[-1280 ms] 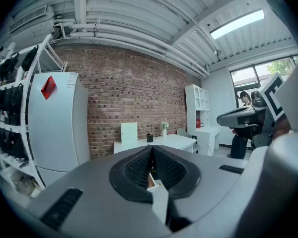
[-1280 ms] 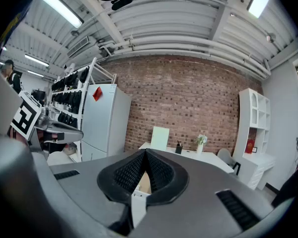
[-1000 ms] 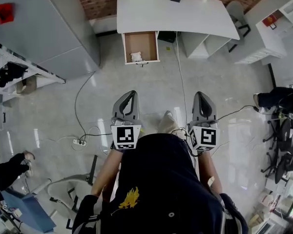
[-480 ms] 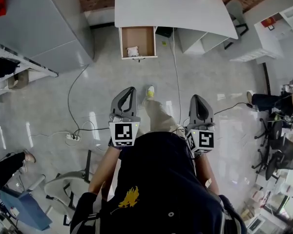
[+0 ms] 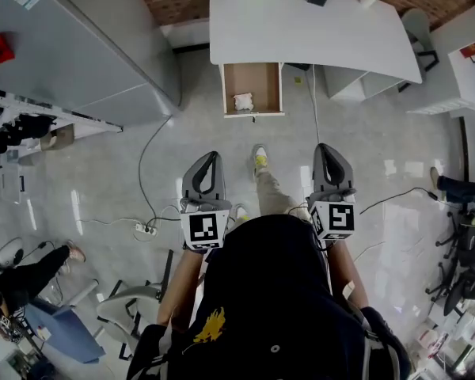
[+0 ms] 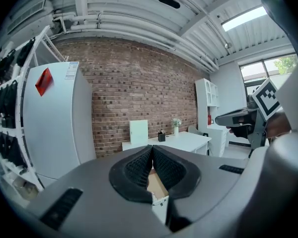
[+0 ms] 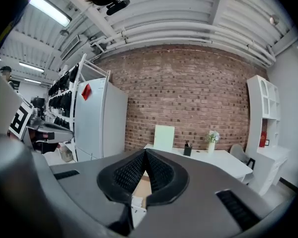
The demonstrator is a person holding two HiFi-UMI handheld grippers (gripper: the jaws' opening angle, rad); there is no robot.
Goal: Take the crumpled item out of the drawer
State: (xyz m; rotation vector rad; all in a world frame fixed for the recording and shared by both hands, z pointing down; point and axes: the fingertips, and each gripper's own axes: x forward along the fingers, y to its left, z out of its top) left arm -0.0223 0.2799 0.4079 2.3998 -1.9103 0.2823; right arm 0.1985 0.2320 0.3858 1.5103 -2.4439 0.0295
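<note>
A white desk (image 5: 301,30) stands against the brick wall, with its wooden drawer (image 5: 267,81) pulled open toward me. A crumpled white item (image 5: 243,101) lies in the drawer near its front. My left gripper (image 5: 211,157) and right gripper (image 5: 326,150) are held side by side at waist height, well short of the drawer, over the floor. Both are shut with nothing between the pads. The left gripper view shows the left gripper (image 6: 152,148) with its pads together and the drawer (image 6: 156,184) far behind; the right gripper (image 7: 145,152) looks the same.
A tall grey cabinet (image 5: 87,46) stands at the left. Cables and a power strip (image 5: 145,229) lie on the floor at the left, and another cable (image 5: 313,117) runs from the desk. An office chair (image 5: 131,315) is at lower left. White shelves (image 5: 467,70) stand at the right.
The person has stepped toward the desk, one foot now forward between the grippers. The drawer sits a little nearer and further right in view. Both grippers stay shut and level.
</note>
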